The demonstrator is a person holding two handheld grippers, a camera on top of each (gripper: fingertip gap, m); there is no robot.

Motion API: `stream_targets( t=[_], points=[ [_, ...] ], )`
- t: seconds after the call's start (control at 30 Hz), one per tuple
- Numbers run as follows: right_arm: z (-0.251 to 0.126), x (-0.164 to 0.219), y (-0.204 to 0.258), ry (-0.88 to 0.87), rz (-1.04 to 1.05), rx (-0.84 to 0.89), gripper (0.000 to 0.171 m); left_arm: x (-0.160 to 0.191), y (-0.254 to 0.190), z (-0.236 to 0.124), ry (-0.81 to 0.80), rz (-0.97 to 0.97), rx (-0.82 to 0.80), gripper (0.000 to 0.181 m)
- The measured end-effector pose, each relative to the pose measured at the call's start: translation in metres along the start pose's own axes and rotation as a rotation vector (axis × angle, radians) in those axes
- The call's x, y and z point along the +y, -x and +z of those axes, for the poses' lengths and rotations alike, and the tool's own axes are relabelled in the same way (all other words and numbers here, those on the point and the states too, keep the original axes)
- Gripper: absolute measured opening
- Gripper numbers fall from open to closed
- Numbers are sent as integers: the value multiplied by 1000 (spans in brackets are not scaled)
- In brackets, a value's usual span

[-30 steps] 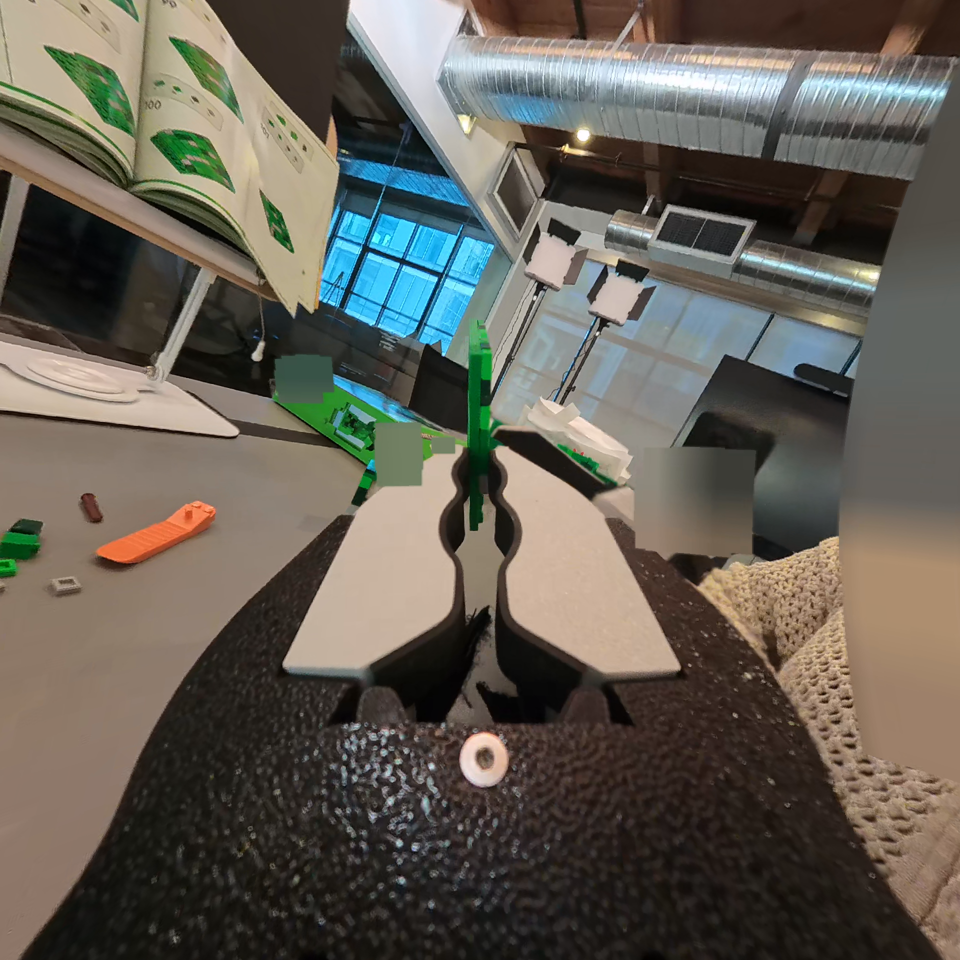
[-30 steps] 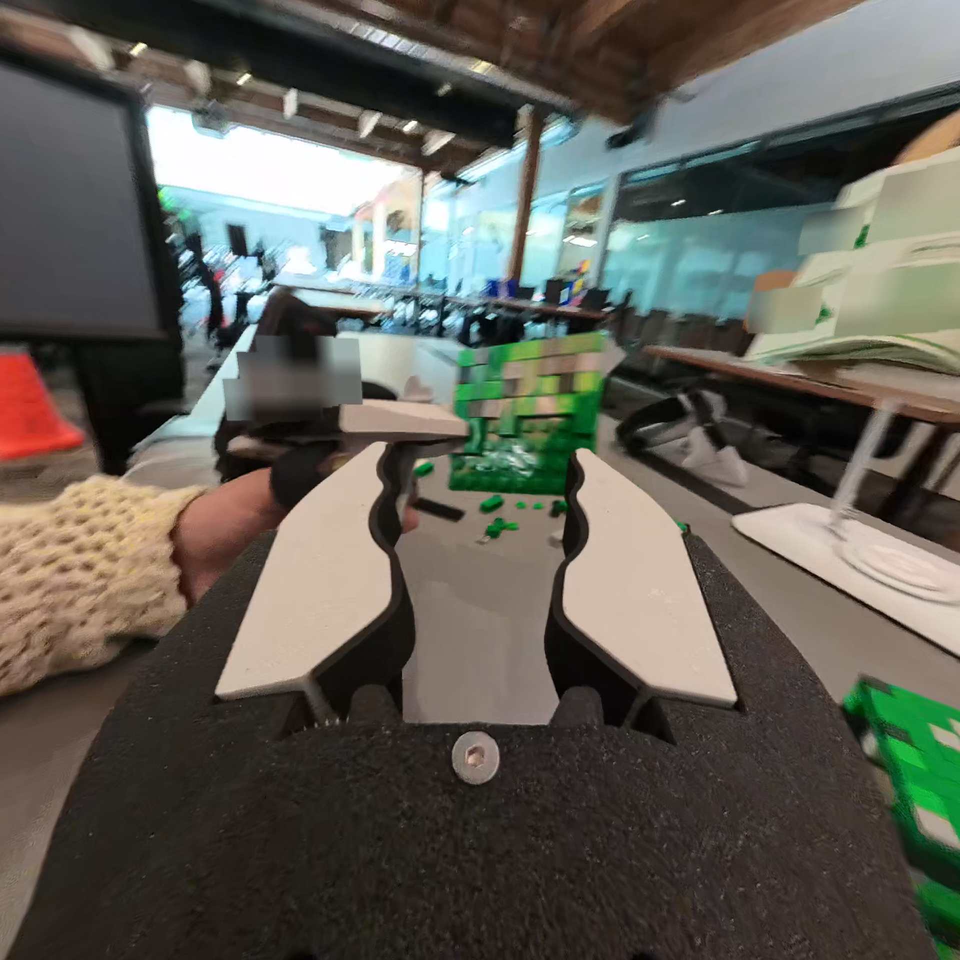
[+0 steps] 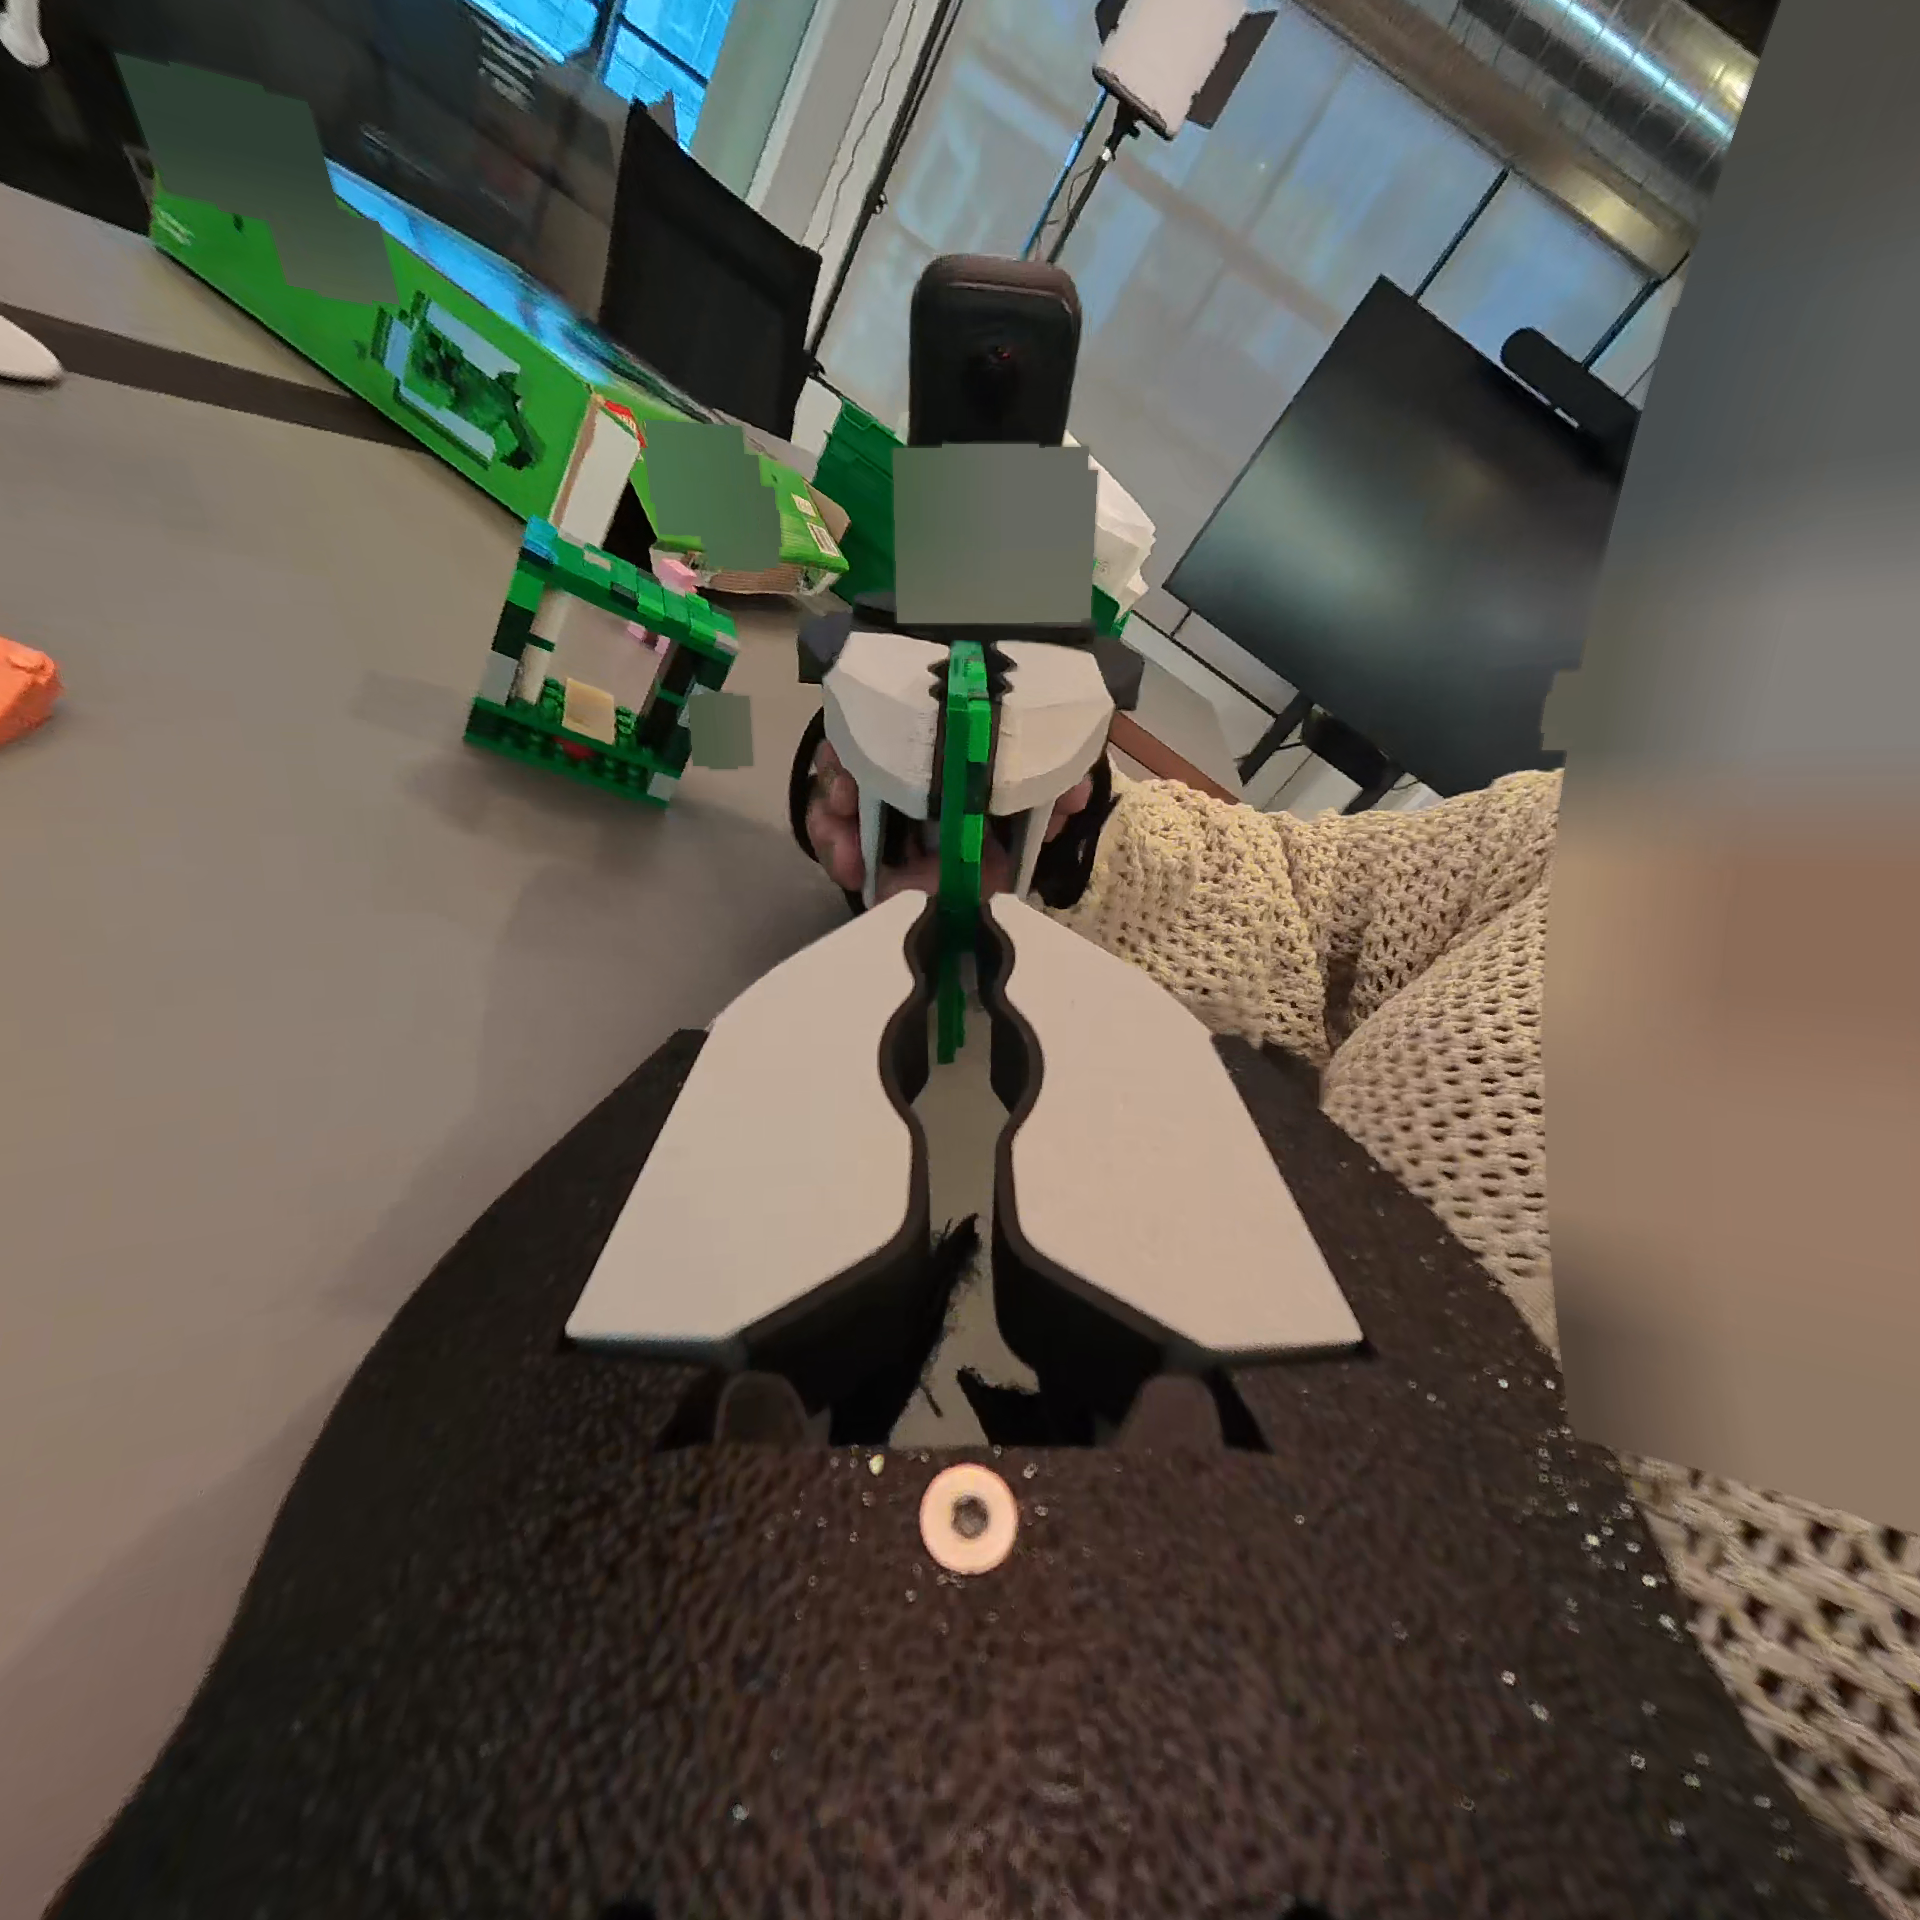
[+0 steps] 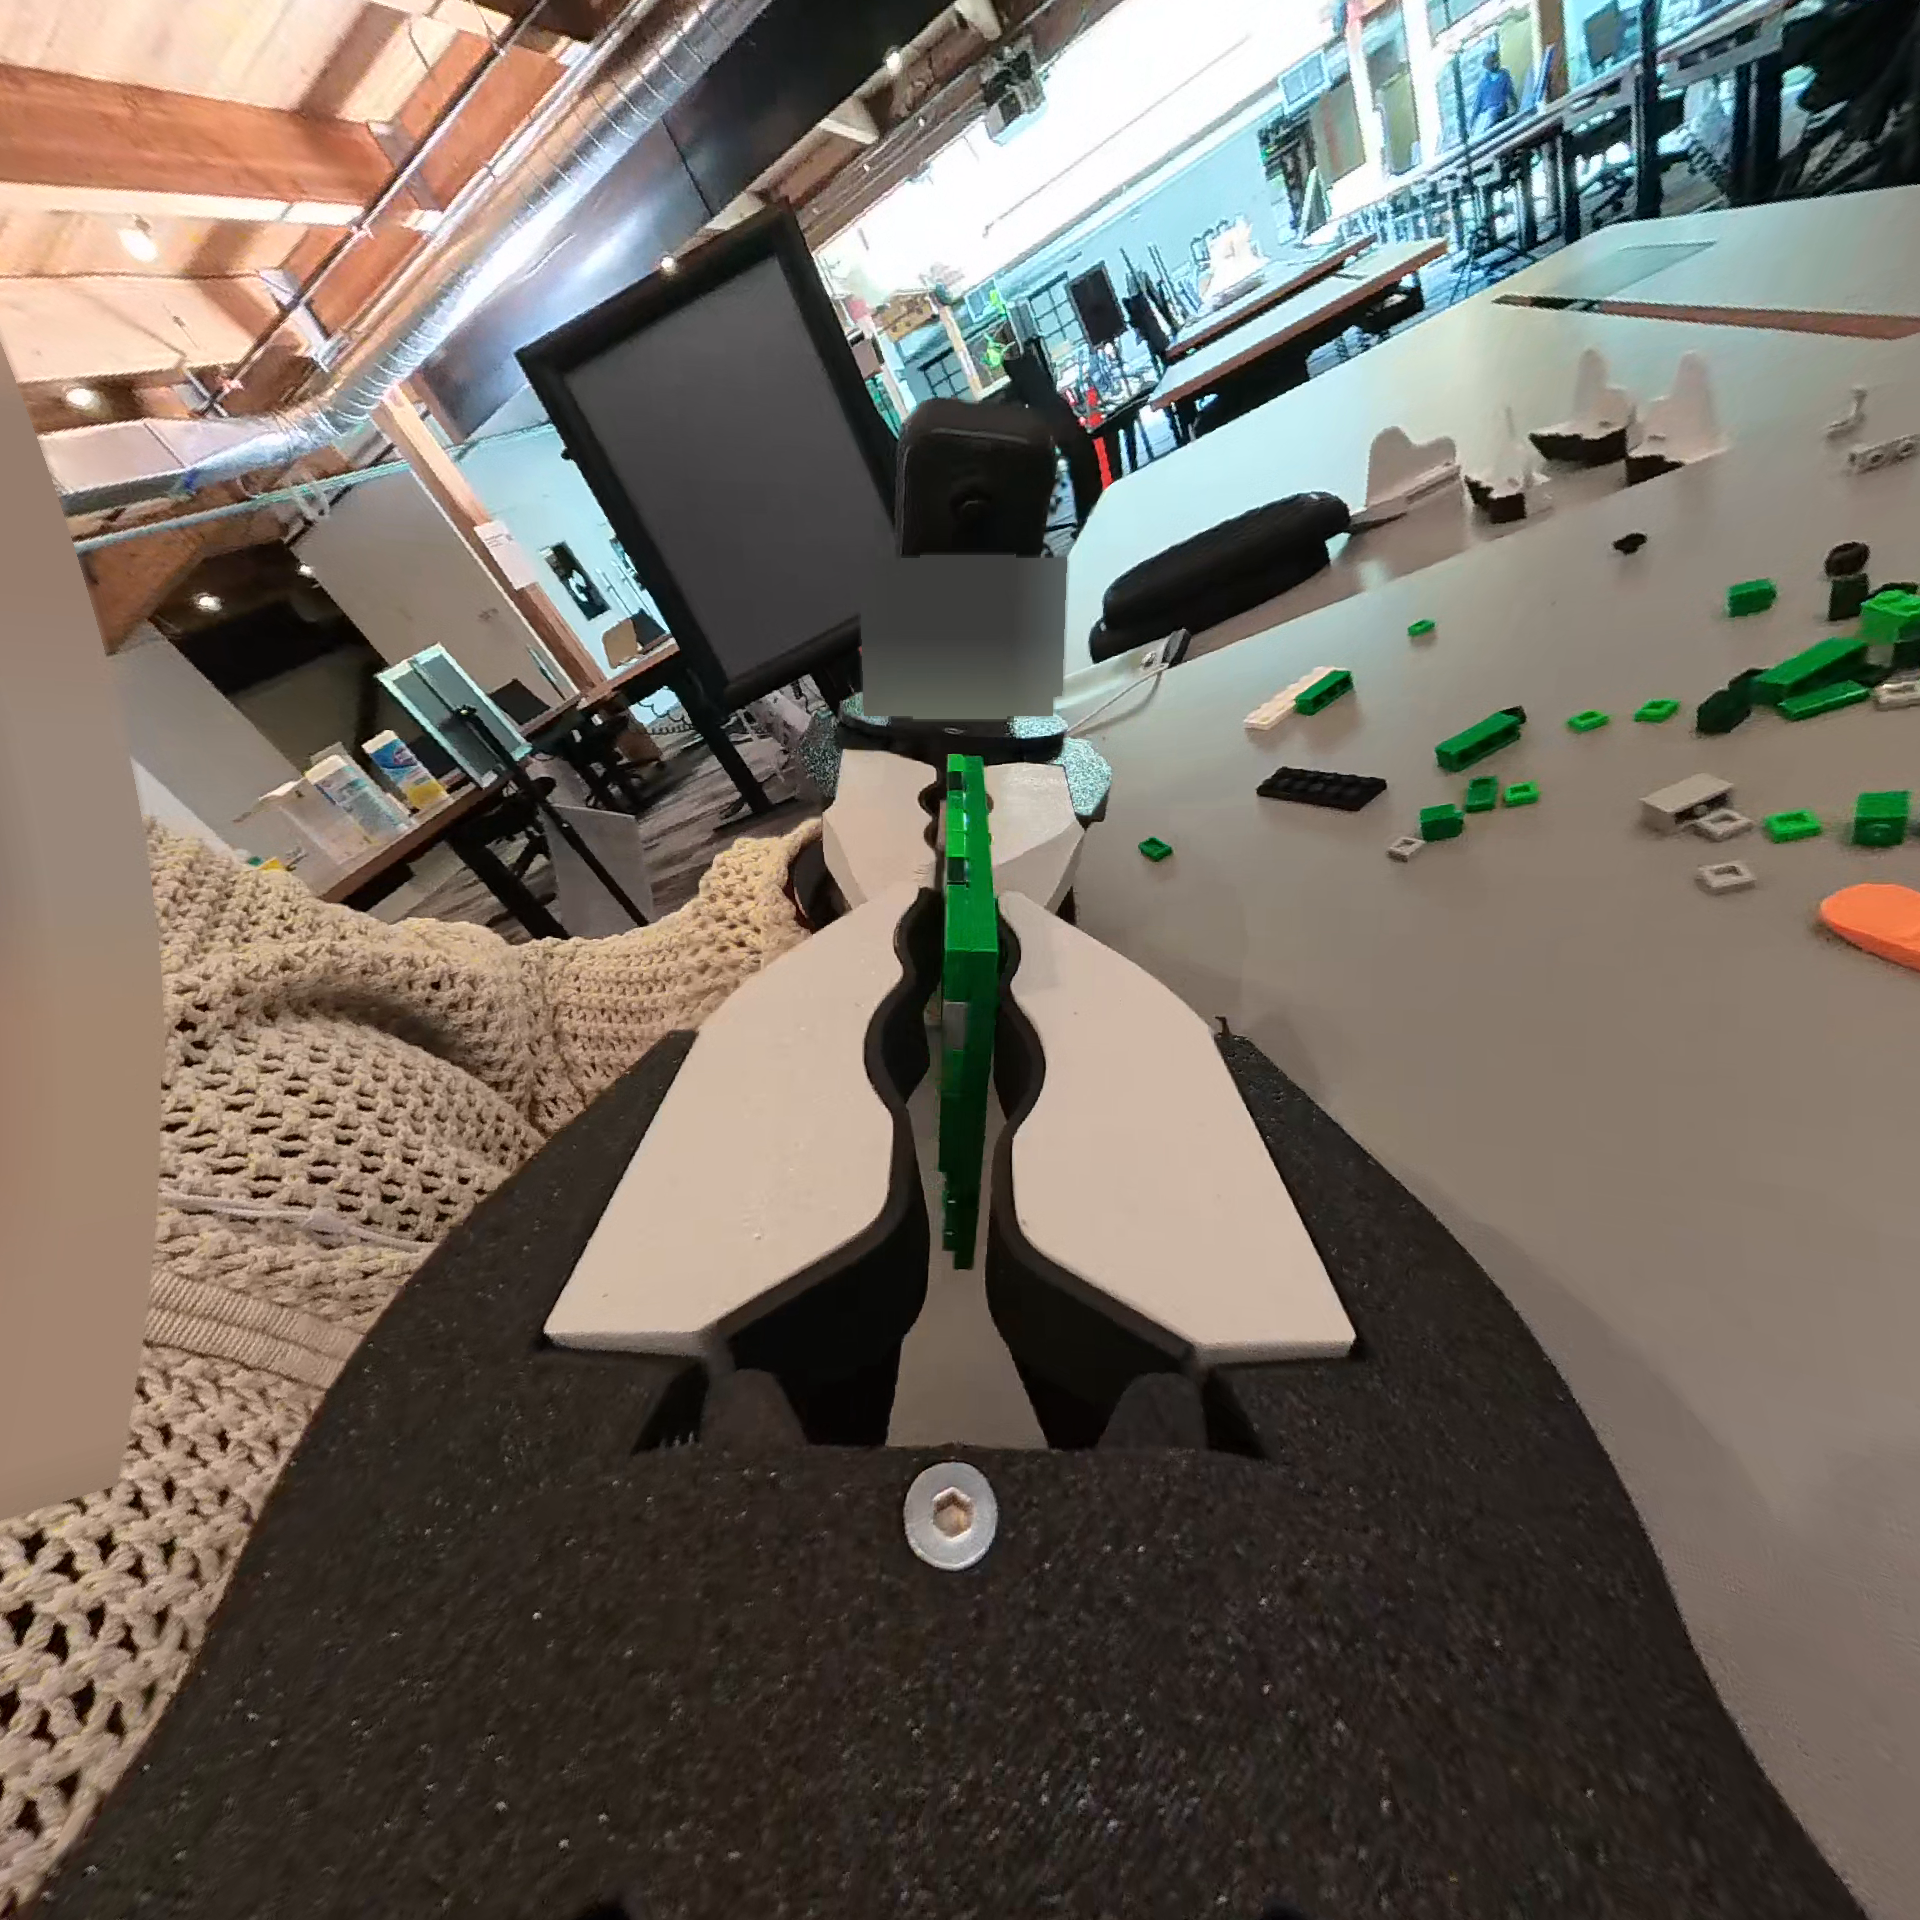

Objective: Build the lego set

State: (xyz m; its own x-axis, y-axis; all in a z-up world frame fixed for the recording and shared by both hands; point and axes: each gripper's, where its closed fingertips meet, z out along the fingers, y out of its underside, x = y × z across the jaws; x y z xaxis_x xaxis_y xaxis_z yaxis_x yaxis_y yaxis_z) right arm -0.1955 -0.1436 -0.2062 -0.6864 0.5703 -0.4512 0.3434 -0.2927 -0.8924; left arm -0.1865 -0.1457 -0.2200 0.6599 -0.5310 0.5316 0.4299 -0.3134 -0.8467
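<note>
A flat green lego panel (image 3: 961, 831) (image 4: 966, 997) stands on edge above the grey table (image 3: 260, 987), held between two facing grippers. The left gripper (image 3: 958, 920) clamps one end with its jaws closed on the panel; the right gripper (image 4: 961, 914) clamps the opposite end likewise. Cream knitted sleeves (image 3: 1351, 935) lie behind both tools. Farther along the table stand a partly built green frame (image 3: 603, 675) and a green box (image 3: 436, 343). Loose green, grey and black bricks (image 4: 1558, 769) lie scattered well apart from the panel.
</note>
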Motion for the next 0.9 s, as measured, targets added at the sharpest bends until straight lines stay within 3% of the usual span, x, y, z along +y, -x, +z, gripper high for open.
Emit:
stream_targets(
  t=[0.07,0.13,0.23,0.43,0.6,0.8,0.9],
  points=[
    [0,-3,-3,-19,-10,31,6,-4,4,-1,-29,50,-51,7],
    [0,-5,-8,-42,-38,91,7,-6,9,-2,-28,122,-127,21],
    [-6,-14,-19,-123,-49,193,6,-9,22,-5,-10,298,-334,35],
    [-6,-20,-21,-233,-122,315,7,-14,36,-4,57,591,-692,34],
    [-4,-26,-15,-288,-241,388,7,-22,28,-2,41,745,-805,23],
    [-5,-29,-7,-291,-378,445,7,-34,13,-6,-52,831,-826,13],
    [-3,-27,-6,-289,-380,435,7,-33,15,-7,-44,827,-835,19]
  ],
)
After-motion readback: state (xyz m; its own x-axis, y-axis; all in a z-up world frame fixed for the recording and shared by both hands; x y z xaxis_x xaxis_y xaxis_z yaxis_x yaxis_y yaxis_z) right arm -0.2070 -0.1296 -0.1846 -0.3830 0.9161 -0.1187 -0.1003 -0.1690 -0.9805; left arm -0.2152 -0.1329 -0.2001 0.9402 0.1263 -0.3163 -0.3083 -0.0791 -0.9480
